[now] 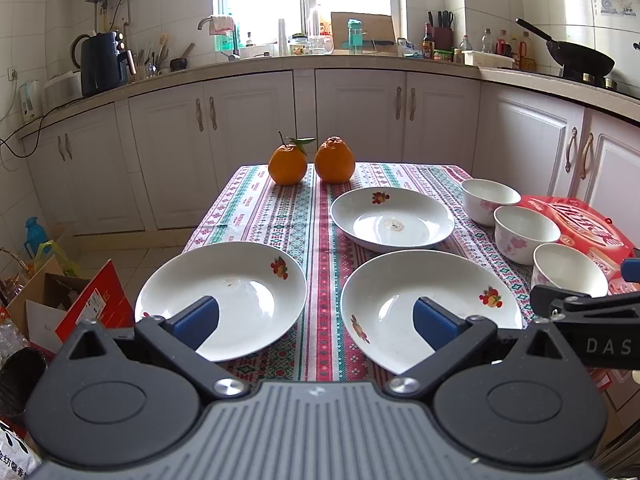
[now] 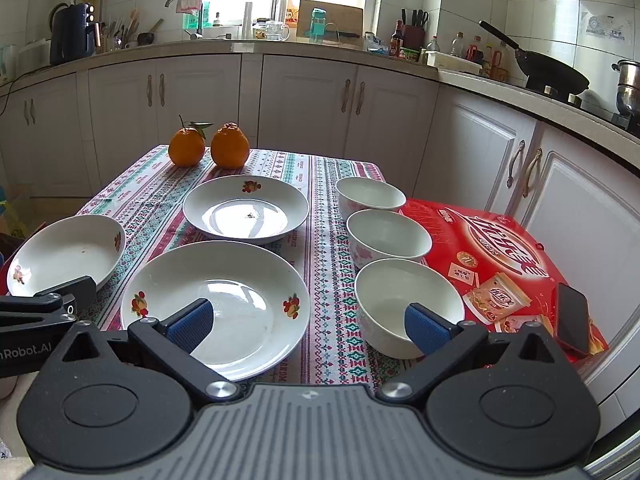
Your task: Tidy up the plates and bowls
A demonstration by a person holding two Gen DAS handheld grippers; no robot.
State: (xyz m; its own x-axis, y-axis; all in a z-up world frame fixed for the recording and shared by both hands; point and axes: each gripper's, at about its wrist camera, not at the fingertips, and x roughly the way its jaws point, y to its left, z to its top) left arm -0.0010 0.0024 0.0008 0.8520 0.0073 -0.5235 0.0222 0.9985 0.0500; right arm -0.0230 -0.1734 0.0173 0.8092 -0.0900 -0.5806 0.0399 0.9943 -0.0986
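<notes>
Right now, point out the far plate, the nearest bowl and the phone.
far plate (image 2: 246, 216): right wrist view, on its inner base.
nearest bowl (image 2: 394, 296): right wrist view, on its inside wall.
phone (image 2: 573, 322): right wrist view, on its dark screen.

Left gripper (image 1: 316, 320): black plastic linkage arms showing, blue ribbed fingers (image 1: 198, 320) sitting at their tips, silver round screws gleaming at pivots just behind fingers. Grey ribbed housing lying behind screws, flanked by two black round caps with raised oval discs.

Right gripper (image 2: 308, 322): same build showing, black arms, blue ribbed fingers (image 2: 426, 328), silver pivot screws, grey ribbed housing behind. White lettering "DAS" and "Robot.AI" reading on black side bodies, beside the caps. Triangular cut-outs sitting in arms near caps.
</notes>
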